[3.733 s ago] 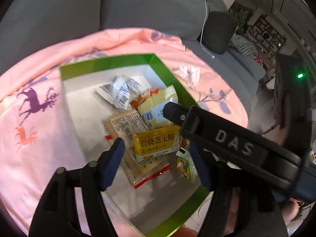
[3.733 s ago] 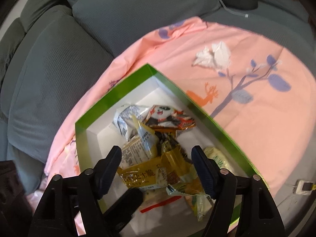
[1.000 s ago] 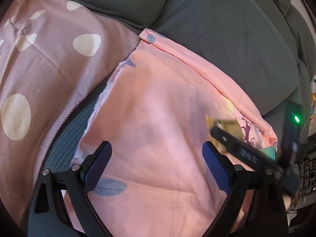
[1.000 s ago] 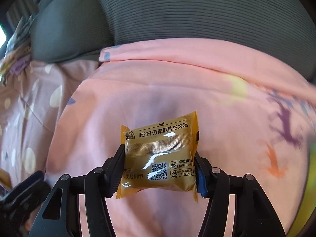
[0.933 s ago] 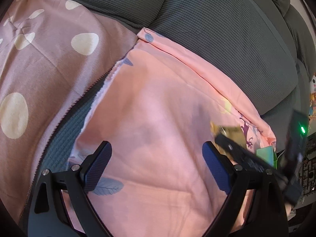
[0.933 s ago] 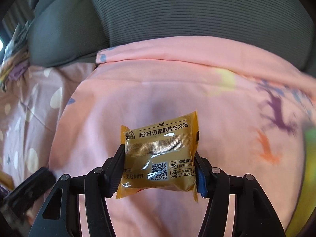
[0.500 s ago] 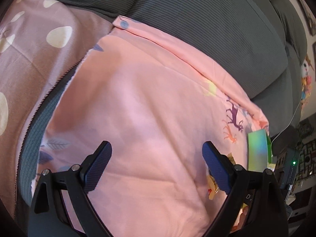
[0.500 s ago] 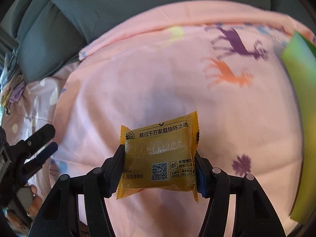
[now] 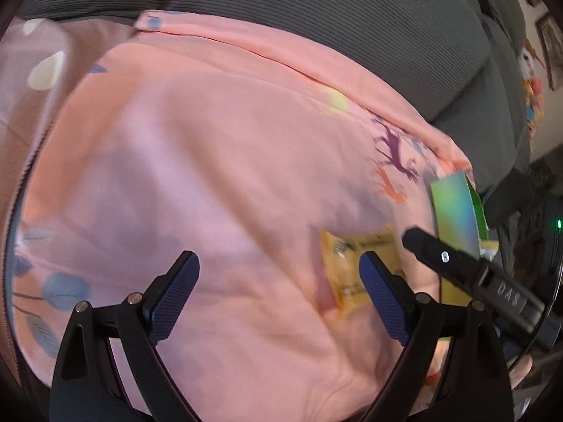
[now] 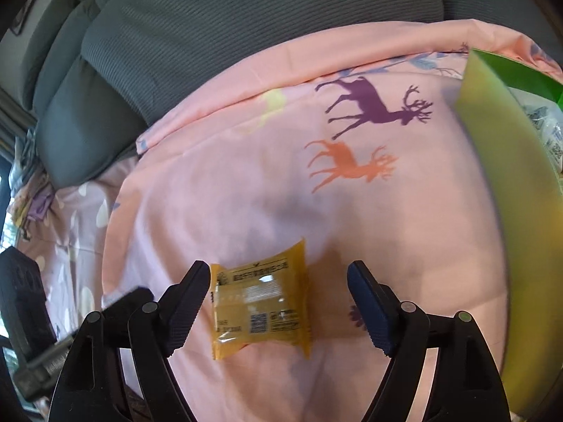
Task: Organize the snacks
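Observation:
A yellow snack packet (image 10: 260, 302) lies flat on the pink cloth (image 10: 246, 183), between the fingers of my open right gripper (image 10: 278, 311), which touches nothing. The same packet (image 9: 352, 267) shows in the left wrist view, partly behind my right finger there. My left gripper (image 9: 278, 295) is open and empty over bare pink cloth (image 9: 211, 161). The other gripper's black finger (image 9: 457, 267) reaches in from the right. The green box (image 10: 506, 161) of snacks stands at the right edge, with white packets (image 10: 542, 123) inside it.
Grey sofa cushions (image 10: 246, 21) rise behind the cloth. A mauve dotted cloth (image 9: 38, 66) lies to the left. The green box's wall (image 9: 454, 211) shows at the right in the left wrist view. Deer prints (image 10: 373, 105) mark the pink cloth.
My right gripper opened and let go of the yellow packet, which now lies on the pink cloth. Both grippers swung right, so the green box came into view.

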`<state>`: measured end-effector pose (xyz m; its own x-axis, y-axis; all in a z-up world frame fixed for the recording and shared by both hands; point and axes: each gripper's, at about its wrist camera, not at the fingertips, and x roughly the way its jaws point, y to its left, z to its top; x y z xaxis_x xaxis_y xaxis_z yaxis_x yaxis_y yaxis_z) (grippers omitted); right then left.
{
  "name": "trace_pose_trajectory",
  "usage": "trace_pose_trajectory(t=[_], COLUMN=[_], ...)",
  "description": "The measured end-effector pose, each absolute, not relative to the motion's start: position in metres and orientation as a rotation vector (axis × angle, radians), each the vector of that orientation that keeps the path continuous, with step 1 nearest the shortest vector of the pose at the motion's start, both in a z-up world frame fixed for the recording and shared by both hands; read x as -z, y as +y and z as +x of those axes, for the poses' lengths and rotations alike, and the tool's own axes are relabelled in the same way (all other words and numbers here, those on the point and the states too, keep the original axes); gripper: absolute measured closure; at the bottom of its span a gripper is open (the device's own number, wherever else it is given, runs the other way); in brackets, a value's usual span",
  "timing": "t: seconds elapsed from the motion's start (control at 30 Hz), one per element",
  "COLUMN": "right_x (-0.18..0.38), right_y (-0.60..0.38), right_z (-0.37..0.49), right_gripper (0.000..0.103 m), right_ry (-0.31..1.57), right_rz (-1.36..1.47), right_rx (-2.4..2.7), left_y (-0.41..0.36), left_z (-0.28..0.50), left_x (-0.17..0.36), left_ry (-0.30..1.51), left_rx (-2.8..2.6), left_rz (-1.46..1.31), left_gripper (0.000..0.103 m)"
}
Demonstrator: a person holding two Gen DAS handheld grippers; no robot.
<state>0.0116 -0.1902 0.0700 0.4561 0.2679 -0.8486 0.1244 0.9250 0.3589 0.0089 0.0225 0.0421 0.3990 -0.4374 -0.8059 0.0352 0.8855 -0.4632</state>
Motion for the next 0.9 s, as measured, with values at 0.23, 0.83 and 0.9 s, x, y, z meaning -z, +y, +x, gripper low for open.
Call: trace_pose_trajectory(t=[0.23,0.83,0.9], right_x=[-0.068,-0.050,-0.048], right_y=[-0.203,-0.183,-0.179], right_z=[0.010,0.012,0.013], right_gripper=[0.022,0.022,0.022], right_ry=[1.113,1.204,1.212], right_rz=[0.491,0.467,0.456], right_rx=[-0.146,-0.199,-0.210], left_y=[-0.016,-0.046,-0.050], left_z=[0.003,0.001,0.000], left_x=[-0.034,-0.016,-0.017], left_ry=[1.165,1.210,1.195], left_rx=[0.408,0.531,0.523], left_rz=[-0.347,-0.376,-0.347], left_gripper=[0.012,0.039,0.044])
